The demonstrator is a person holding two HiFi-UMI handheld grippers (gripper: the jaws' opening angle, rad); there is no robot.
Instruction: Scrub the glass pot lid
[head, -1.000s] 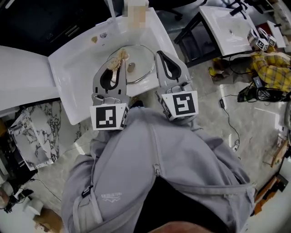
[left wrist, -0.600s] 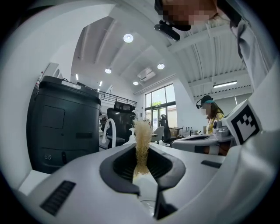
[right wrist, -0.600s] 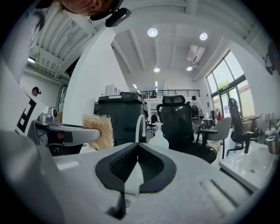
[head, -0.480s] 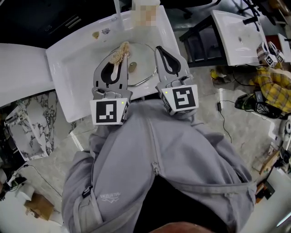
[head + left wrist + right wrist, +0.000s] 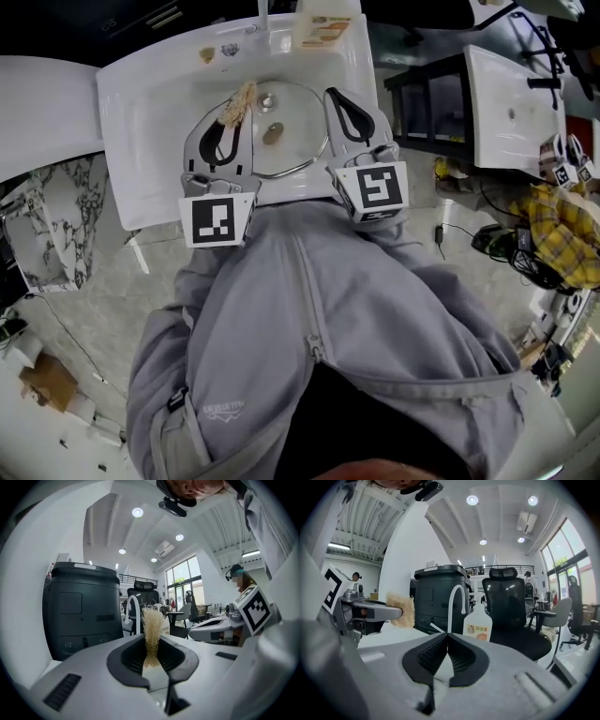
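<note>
My left gripper (image 5: 234, 120) pinches a straw-coloured scrubber (image 5: 237, 101), its tuft over the far-left rim of the glass pot lid (image 5: 298, 150), which lies flat in the white sink (image 5: 150, 112). My right gripper (image 5: 341, 101), jaws pressed together and empty, sits at the lid's right edge. No suds show; I judge most scrubbing remains.

Nothing legible. Small pale print on the grey sweatshirt (image 5: 217, 408) too blurred to read; label on the white bottle (image 5: 477, 629) just coloured blobs (green and orange), no letters made out.
</note>
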